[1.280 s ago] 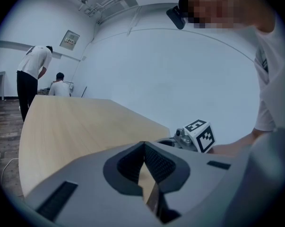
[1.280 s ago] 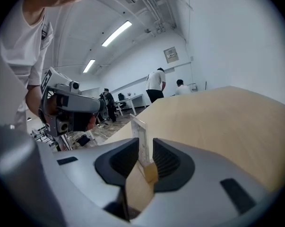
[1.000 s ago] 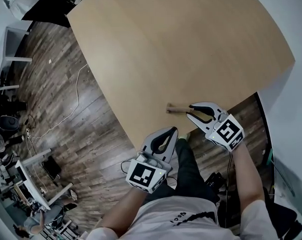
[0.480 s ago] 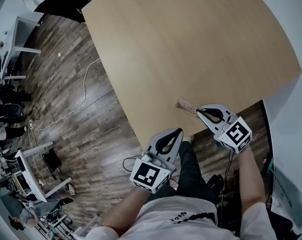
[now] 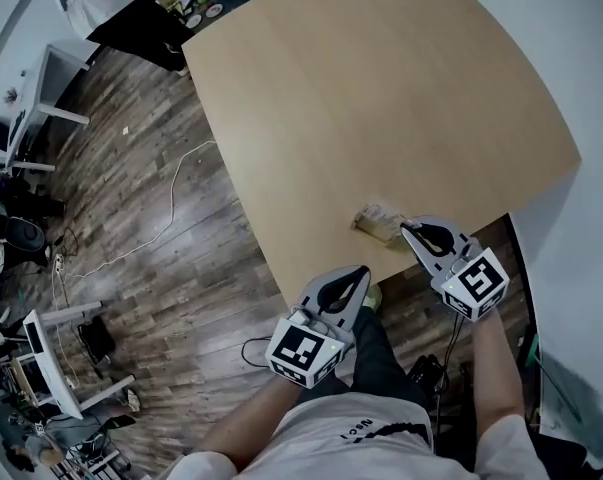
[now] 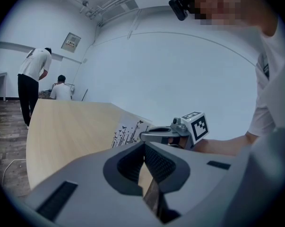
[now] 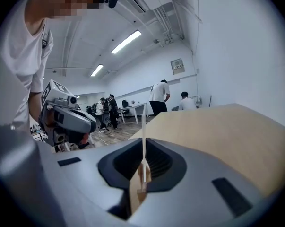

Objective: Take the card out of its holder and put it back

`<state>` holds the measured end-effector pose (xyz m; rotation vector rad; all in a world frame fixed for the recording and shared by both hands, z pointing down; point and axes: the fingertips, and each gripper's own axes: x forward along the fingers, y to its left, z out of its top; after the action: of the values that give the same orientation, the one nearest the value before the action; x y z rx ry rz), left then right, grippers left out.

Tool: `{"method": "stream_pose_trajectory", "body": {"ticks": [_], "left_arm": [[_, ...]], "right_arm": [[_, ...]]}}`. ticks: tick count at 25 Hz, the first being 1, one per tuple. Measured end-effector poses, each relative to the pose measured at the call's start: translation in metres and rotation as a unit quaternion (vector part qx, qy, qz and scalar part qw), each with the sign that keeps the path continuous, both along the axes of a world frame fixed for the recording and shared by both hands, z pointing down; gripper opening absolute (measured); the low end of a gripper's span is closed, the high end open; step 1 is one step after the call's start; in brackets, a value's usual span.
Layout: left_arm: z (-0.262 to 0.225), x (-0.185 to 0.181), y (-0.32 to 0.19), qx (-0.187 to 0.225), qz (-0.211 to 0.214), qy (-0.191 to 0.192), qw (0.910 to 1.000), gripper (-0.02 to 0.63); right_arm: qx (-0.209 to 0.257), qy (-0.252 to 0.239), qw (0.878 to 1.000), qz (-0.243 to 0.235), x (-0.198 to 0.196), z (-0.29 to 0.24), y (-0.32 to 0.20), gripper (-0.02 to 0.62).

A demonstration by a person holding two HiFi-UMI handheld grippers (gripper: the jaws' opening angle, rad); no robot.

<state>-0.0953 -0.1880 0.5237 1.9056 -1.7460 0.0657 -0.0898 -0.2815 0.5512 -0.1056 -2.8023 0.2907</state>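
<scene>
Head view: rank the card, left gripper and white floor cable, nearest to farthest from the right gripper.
1. card, clamped in the right gripper, at the table edge.
2. left gripper, lower left.
3. white floor cable, far left.

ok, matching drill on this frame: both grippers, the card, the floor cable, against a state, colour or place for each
1. left gripper
2. right gripper
3. card
4. cable

A. lying on the wood floor
B. jaws closed on the card
C. white with black print
D. jaws together, nothing between them

Pairs: 1-D, 2-B, 3-C, 4-A
</scene>
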Motion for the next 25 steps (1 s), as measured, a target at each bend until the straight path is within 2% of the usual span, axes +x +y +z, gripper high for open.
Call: {"method": "stream_pose_trajectory", "body": {"ticks": [7,12,25], "left_arm": [[-0.028,-0.002,-0.001,0.026,0.015,0.001,0.9995,0.014],[-0.057,0.002,0.01,0.036,0.035,0.007,0.9987,0.014],[-0.129,0.014,0.066,0.091,0.096,0.013,0.9911,0.014]], "right_arm": [[-0.006,-0.011,0.999,0.04,0.004,-0.034,0.003,0.026],[-0.015,-0.025,0.997,0.065,0.012,-0.08,0.009,0.025],[-0.002,-0.056,0.997,0.059,0.035,-0.178,0.073,0.025]]}}
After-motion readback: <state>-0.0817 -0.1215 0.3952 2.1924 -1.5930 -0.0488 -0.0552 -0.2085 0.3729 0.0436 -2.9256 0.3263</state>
